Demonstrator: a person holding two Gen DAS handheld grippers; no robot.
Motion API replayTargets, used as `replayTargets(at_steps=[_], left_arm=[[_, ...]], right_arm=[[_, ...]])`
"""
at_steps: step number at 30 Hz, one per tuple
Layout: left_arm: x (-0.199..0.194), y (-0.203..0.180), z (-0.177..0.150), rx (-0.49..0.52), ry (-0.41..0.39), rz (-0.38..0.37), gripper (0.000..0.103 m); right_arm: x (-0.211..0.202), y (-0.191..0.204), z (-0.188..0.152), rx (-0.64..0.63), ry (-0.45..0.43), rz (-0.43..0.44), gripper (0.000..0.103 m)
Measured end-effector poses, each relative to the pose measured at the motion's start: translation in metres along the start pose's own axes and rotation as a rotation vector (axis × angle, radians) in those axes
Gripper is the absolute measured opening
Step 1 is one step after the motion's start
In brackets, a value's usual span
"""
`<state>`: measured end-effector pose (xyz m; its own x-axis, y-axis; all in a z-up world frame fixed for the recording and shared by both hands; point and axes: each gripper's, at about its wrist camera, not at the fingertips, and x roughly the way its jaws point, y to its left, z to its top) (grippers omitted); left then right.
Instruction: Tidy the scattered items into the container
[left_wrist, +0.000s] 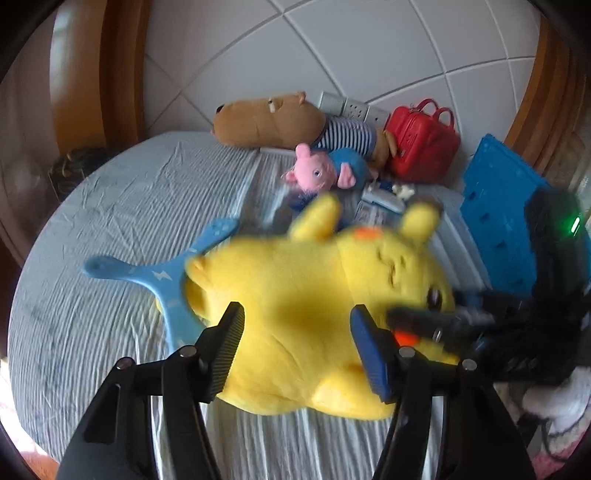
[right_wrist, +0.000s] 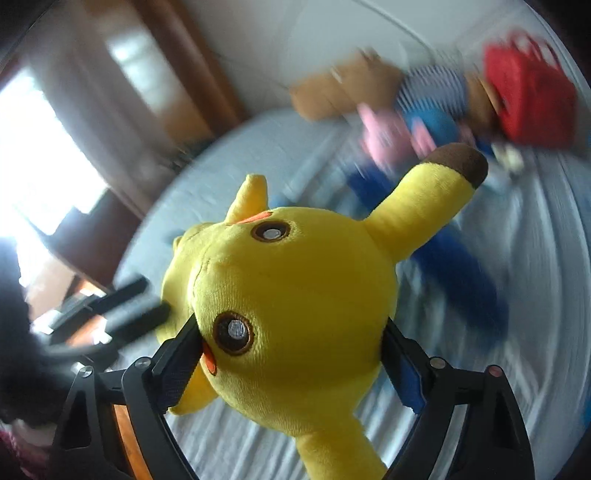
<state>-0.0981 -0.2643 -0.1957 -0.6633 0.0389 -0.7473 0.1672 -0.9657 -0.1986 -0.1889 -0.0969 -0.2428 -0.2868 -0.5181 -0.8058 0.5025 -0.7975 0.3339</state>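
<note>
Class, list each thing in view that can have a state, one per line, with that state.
Yellow plush: gripped at head and body.
Left gripper: shut on the plush's body.
Right gripper: shut on the plush's head.
Blue crate: tilted on the bed; inside not visible.
Red bag: closed, against the wall.
Pink plush: lying on the bed.

Bed: pale blue striped sheet, creased. Headboard: white padded panels with diagonal seams, wooden frame at both sides. Wall sockets: a row just above the mattress. Window: bright daylight at left, blown out. Dark wooden furniture below it, blurred.
</note>
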Motion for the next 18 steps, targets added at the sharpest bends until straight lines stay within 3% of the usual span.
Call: replayTargets(at_steps=[2,4,7,13,18], left_arm=[[0.011,0.010,-0.008,0.006,0.046,0.030,0.065],[0.020,0.021,-0.016,0.002,0.090,0.042,0.072],[0.023,0.031,-0.028,0.007,0.126,0.029,0.083],[0.028,0.027,-0.038,0.041,0.146,0.015,0.084],[0.043,0.021,-0.035,0.047,0.134,-0.069,0.084]], right_arm=[[0.018,-0.025,-0.020,0.102,0.061,0.008,0.090],[0.019,-0.048,-0.035,0.198,0.051,0.062,0.093],[0.007,-0.052,-0.036,0.187,0.017,0.029,0.099],[-0.014,-0.043,-0.037,0.096,0.023,-0.016,0.103],[0.000,-0.044,-0.051,0.110,0.077,-0.003,0.103]])
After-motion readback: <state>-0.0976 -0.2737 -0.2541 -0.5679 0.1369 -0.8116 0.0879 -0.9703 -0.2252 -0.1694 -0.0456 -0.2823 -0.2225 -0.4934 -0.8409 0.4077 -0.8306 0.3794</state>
